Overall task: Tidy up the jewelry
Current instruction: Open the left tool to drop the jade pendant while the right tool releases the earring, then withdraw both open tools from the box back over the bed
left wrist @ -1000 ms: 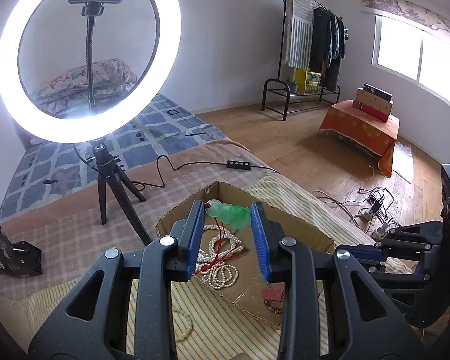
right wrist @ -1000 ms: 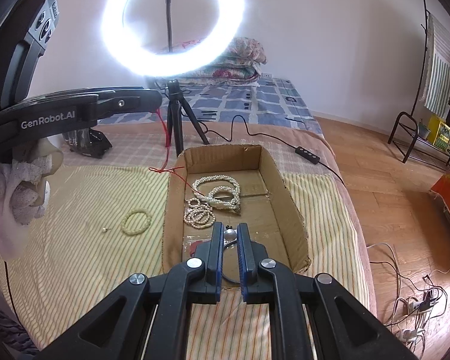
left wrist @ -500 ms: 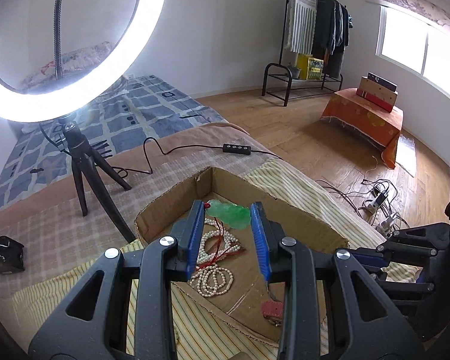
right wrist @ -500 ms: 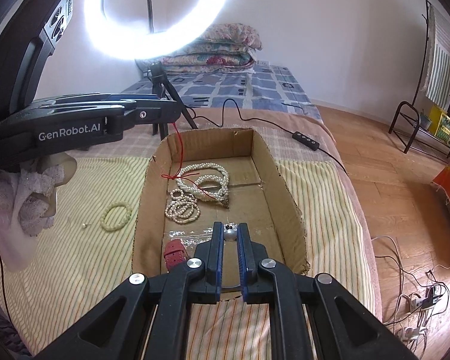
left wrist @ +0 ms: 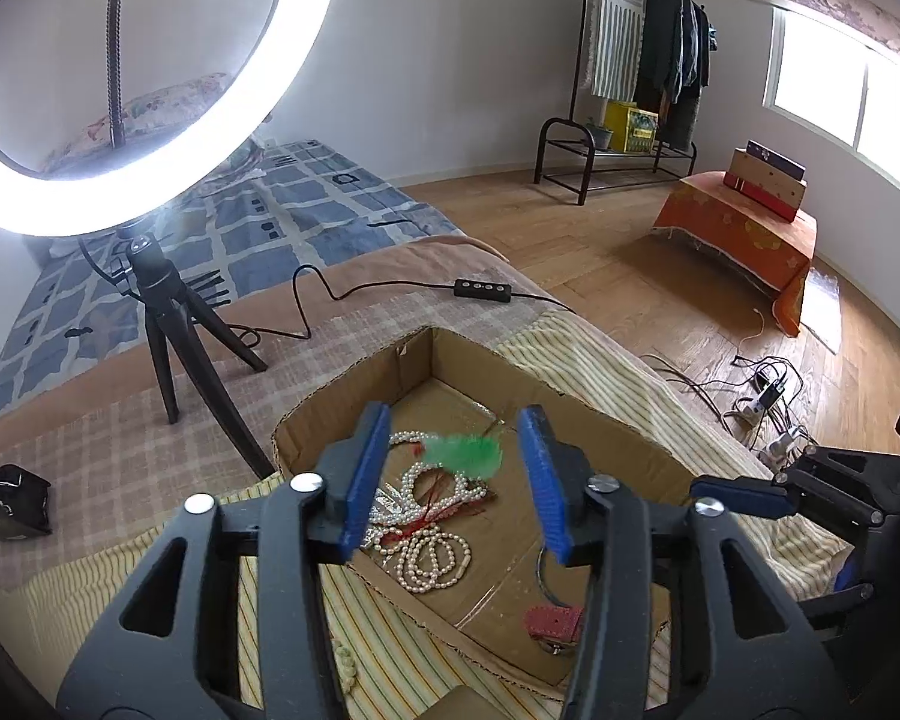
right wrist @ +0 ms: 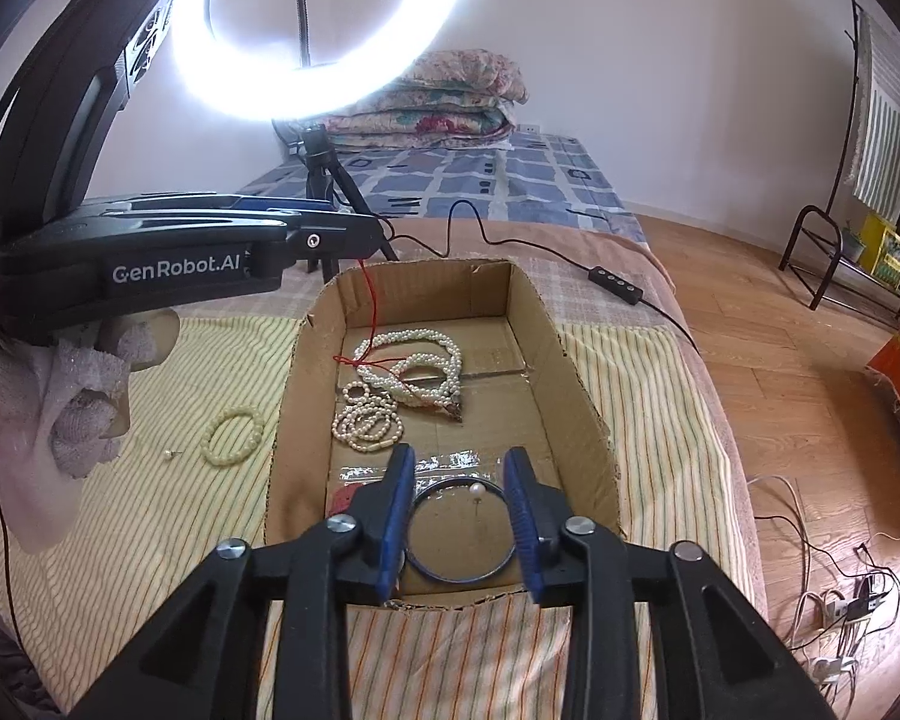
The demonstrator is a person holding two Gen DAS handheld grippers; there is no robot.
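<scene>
A cardboard box [right wrist: 576, 384] lies on the striped cloth and holds pearl necklaces [right wrist: 414, 363], a dark bangle [right wrist: 456, 531], a pearl pin [right wrist: 477, 489] and a small red piece [left wrist: 552, 621]. My left gripper [left wrist: 456, 468] is open above the box; a blurred green pendant [left wrist: 465, 450] on a red cord [right wrist: 369, 300] is between its fingers, over the pearls [left wrist: 426, 516]. My right gripper [right wrist: 459, 516] is open over the box's near end, its fingers either side of the bangle. A pale green bead bracelet [right wrist: 231, 429] lies on the cloth left of the box.
A ring light on a tripod [left wrist: 162, 306] stands behind the box, its cable and remote [left wrist: 483, 289] across the bed. A small pearl stud [right wrist: 170, 453] lies by the bracelet. A black pouch [left wrist: 9, 495] sits far left. The floor drops away on the right.
Both grippers have opened. The left one let go of the green pendant, which now drops toward the pearls. The right one released the pearl pin into the box near the bangle.
</scene>
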